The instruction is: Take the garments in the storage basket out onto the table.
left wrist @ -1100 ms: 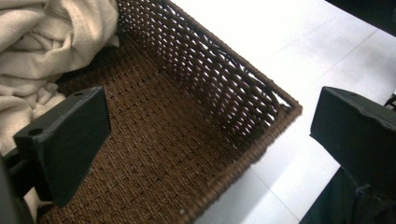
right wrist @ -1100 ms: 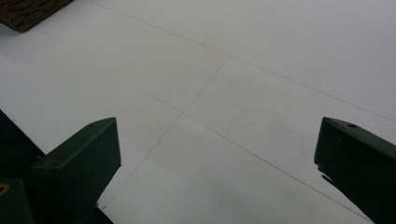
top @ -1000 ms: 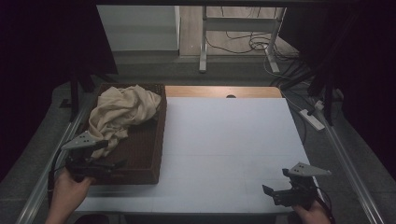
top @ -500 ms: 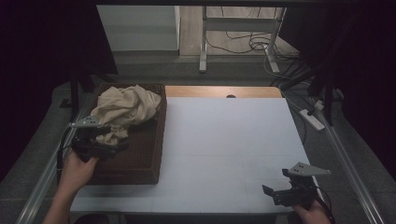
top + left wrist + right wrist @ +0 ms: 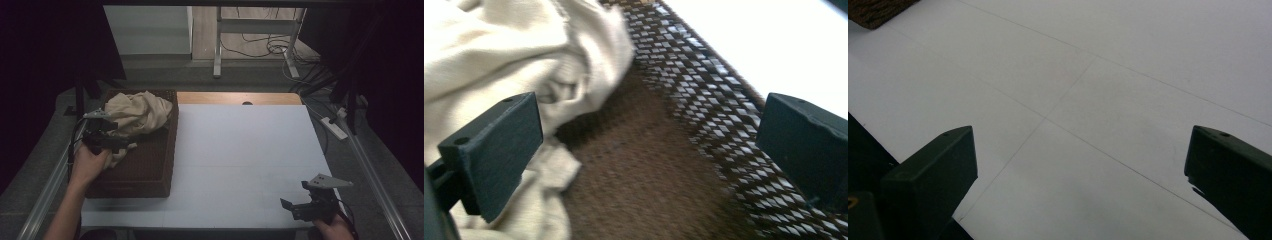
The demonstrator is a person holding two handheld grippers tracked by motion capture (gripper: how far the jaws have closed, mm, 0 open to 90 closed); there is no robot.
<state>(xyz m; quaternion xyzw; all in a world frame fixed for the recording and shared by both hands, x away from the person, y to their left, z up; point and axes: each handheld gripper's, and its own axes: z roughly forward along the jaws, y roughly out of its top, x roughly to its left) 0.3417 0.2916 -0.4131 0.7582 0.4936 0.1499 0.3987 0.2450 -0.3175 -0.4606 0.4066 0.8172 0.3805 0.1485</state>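
High view shows the white surface (image 5: pixel 240 150) spreading wide, with a dark woven basket (image 5: pixel 150 165) at its left edge and a crumpled cream cloth (image 5: pixel 140 112) heaped in the basket's far end. Left tongs (image 5: pixel 117 142) hover over the cloth's near edge, jaws spread wide, gripping nothing. Right tongs (image 5: pixel 295 207) rest at the near right, also wide open and empty. A good grab probably means sinking the left jaws around a thick fold.
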